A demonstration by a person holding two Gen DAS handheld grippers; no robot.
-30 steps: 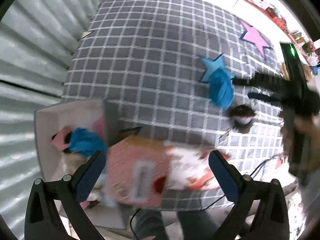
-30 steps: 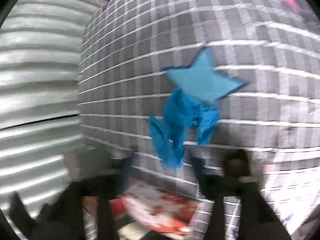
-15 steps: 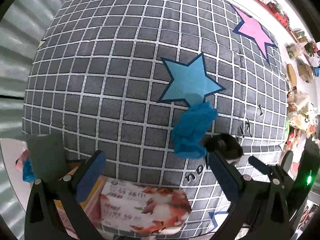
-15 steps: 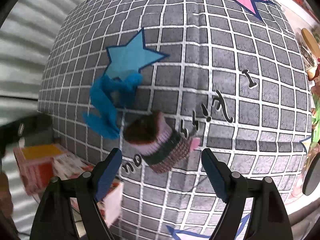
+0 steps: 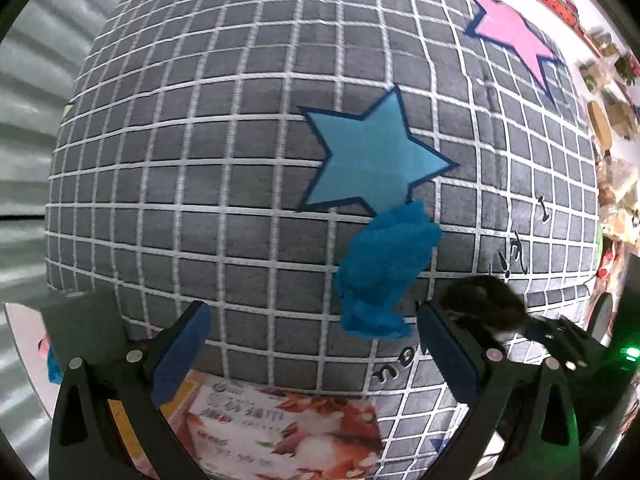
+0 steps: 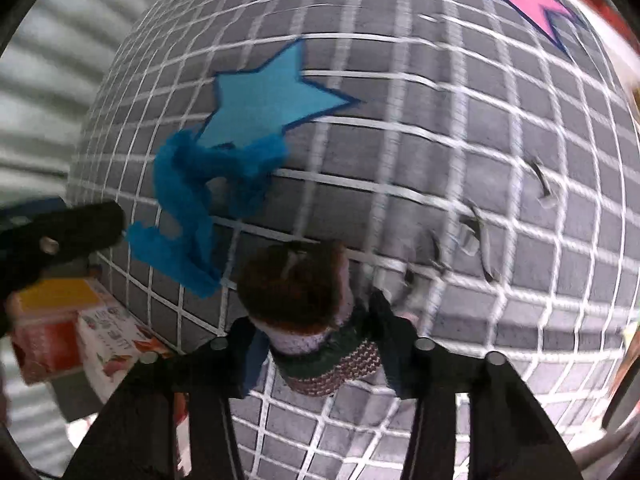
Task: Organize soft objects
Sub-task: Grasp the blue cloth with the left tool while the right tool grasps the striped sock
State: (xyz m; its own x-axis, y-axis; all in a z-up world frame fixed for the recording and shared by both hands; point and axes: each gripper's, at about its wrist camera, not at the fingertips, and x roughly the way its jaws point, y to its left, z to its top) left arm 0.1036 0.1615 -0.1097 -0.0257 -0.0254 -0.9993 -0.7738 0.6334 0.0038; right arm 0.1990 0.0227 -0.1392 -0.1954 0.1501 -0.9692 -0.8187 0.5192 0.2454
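A crumpled blue cloth (image 5: 380,276) lies on the grey checked rug (image 5: 224,152), just below a printed blue star; it also shows in the right wrist view (image 6: 188,216). My left gripper (image 5: 312,356) is open and empty, hovering just short of the cloth. My right gripper (image 6: 316,344) is shut on a rolled knitted sock (image 6: 308,316), brown, pink and dark green, at the rug's near part. From the left wrist view the sock (image 5: 480,304) is a dark shape at right, beside the cloth.
A tissue pack with red print (image 5: 280,432) lies at the rug's near edge. A white bin (image 5: 28,336) at far left holds blue and pink items. A corrugated grey wall runs along the left. Cluttered shelves (image 5: 612,128) line the right.
My right gripper has closed on the knitted sock. My left gripper has swung from the white bin toward the blue cloth and come closer to it.
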